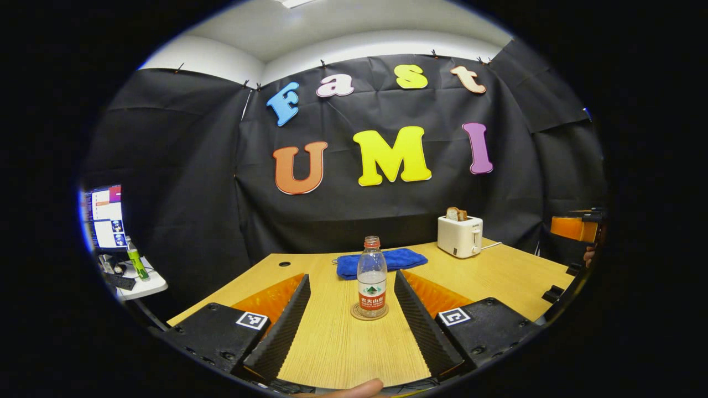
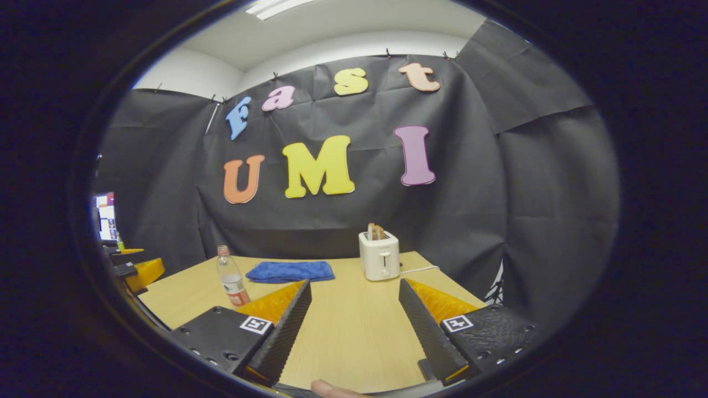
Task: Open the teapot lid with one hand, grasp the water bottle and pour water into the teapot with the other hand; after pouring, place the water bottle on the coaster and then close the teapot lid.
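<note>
In the left gripper view, the left gripper (image 1: 351,320) is being held low over a light wooden table (image 1: 332,342) with its fingers (image 1: 282,326) spread wide and nothing between them; the water bottle (image 1: 371,277) is being seen at twelve o'clock of the gripper, upright on a round coaster (image 1: 369,315), just beyond the fingertips and apart from both; the bottle's cap is on. Behind the bottle, a folded blue cloth (image 1: 381,261) is being shown lying flat on the table; at about one o'clock a white toaster (image 1: 459,235) with bread in its slots is being seen near the far edge, its cord trailing off to the right. At nine o'clock, off the table, a lit screen (image 1: 105,216) and a green bottle (image 1: 136,261) are being shown on a small white shelf; at three o'clock part of the other gripper (image 1: 575,228) is being glimpsed at the table's edge.

In the right gripper view, the right gripper (image 2: 354,320) is likewise being held with its fingers (image 2: 426,323) released and parted over bare wood; the water bottle (image 2: 231,276) is being seen at ten o'clock, well apart; the blue cloth (image 2: 290,271) and toaster (image 2: 379,254) are being shown along the far edge; black cloth is being seen draped around the booth beneath a white ceiling.
</note>
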Motion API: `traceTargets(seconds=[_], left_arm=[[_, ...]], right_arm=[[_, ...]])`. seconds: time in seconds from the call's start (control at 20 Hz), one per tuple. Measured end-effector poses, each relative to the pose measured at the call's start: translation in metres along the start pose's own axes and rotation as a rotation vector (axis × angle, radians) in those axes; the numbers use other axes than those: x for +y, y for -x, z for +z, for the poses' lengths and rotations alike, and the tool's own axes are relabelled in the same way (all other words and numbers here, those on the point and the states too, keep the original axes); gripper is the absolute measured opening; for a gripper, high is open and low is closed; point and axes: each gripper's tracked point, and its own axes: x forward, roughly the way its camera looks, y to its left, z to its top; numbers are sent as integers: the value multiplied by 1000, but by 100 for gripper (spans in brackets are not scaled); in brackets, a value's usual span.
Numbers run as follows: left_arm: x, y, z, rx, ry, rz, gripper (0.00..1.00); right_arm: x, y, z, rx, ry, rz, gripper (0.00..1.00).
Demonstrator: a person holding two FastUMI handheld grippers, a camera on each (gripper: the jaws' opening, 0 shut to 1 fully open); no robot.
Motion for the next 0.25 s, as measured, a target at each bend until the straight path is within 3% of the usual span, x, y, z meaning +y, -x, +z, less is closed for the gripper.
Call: traceTargets(seconds=[0.15,0.25], left_arm=[[1,-2,-4,15,-14,1,96],[2,-3,-6,18,-21,9,96]], right_arm=[[2,0,0,0,22,2,99],[2,1,2,-6,18,2,96]])
